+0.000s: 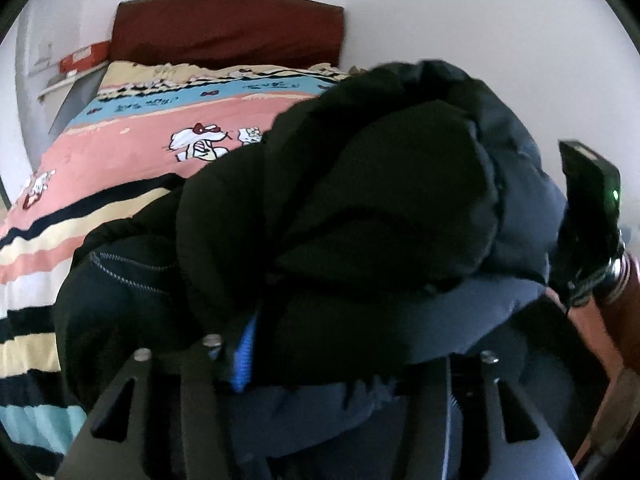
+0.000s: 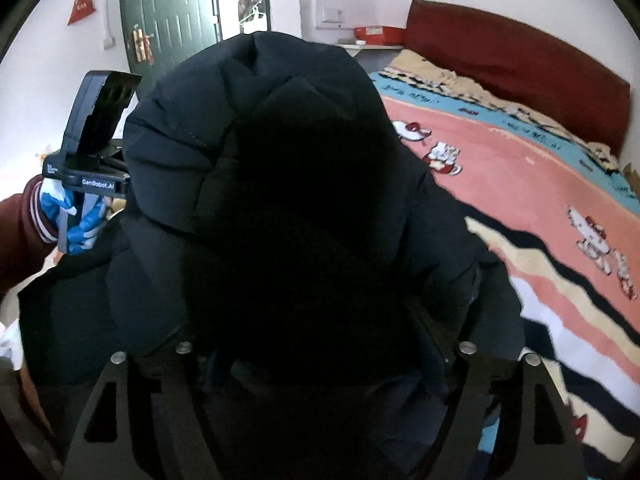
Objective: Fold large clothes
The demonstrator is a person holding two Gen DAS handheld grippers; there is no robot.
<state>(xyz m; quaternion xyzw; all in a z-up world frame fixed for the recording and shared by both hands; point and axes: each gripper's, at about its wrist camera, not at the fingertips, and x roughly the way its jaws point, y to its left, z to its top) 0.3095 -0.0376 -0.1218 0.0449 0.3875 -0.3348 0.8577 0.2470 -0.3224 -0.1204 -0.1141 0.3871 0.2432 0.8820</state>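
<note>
A bed (image 2: 520,184) with a pink striped cartoon sheet is filling the room, a dark red headboard (image 1: 228,28) standing at the far end and a green door (image 2: 168,20) showing far left in the right wrist view. A dark navy puffer jacket (image 1: 380,216) is bulging up in a bunched mass just in front of both cameras, above the near edge of the bed. The left gripper (image 1: 316,364) and right gripper (image 2: 320,356) are buried in its fabric, fingers hidden, so cannot tell if clamping.
</note>
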